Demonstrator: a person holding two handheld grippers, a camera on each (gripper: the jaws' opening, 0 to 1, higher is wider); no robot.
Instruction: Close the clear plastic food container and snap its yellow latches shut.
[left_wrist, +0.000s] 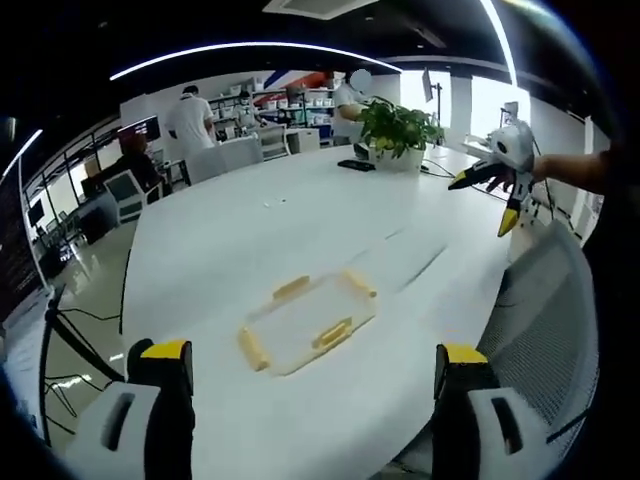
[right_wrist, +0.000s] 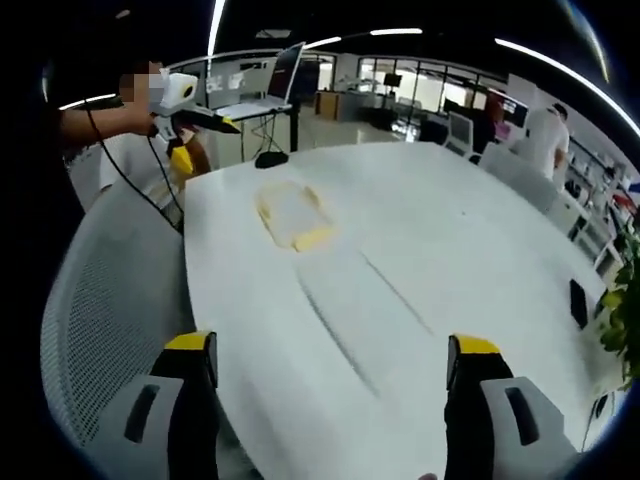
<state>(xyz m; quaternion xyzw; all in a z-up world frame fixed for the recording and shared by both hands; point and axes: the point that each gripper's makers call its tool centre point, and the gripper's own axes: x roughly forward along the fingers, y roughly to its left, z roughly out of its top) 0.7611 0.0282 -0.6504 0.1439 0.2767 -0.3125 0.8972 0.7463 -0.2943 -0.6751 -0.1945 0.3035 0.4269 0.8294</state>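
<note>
1. Container lies flat on the white table, near the edge by a mesh chair. Lid looks already seated; yellow latches stick outward, so likely not yet snapped.
2. Left gripper: jaws spread wide, empty, held back and aimed at the container, probably lining up an approach.
3. Right gripper: jaws spread, empty, well apart from the container.
4. Both hover off the table; no contact.
5. Next, by my reckoning: press each latch down in turn.

White table, potted plant, laptop.
</note>
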